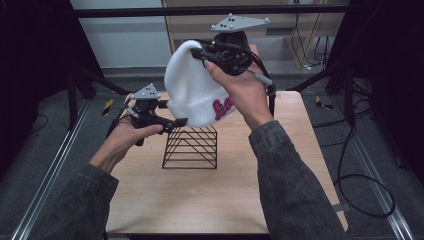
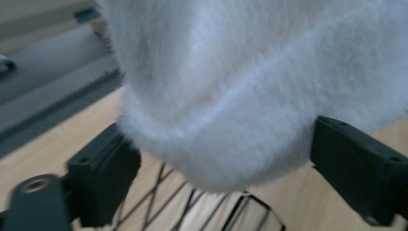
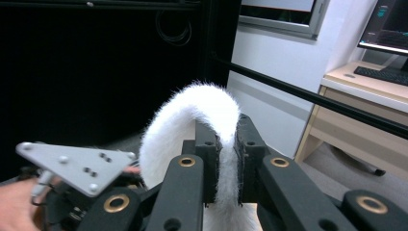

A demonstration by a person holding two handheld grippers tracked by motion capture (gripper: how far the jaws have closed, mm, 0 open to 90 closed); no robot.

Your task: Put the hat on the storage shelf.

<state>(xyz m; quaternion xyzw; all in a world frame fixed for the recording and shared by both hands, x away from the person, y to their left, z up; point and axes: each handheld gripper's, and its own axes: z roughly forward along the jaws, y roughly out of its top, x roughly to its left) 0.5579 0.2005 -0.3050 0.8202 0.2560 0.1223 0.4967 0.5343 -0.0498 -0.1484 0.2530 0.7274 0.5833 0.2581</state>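
Observation:
A fluffy white beanie (image 1: 192, 87) with pink lettering hangs in the air above a black wire rack (image 1: 191, 146) on the wooden table (image 1: 220, 195). My right gripper (image 1: 201, 51) is shut on the hat's top, and in the right gripper view the white fabric (image 3: 211, 110) is pinched between the two jaws of that gripper (image 3: 226, 166). My left gripper (image 1: 176, 122) is open at the hat's lower left rim. In the left gripper view the hat's folded brim (image 2: 226, 139) hangs between the spread jaws of this gripper (image 2: 231, 173), with the rack (image 2: 211, 211) below.
The wire rack stands near the table's middle. Black frame bars (image 1: 210, 10) and dark curtains surround the table. Cables (image 1: 357, 175) lie on the floor at the right. A desk with a monitor (image 3: 389, 24) stands beyond the frame.

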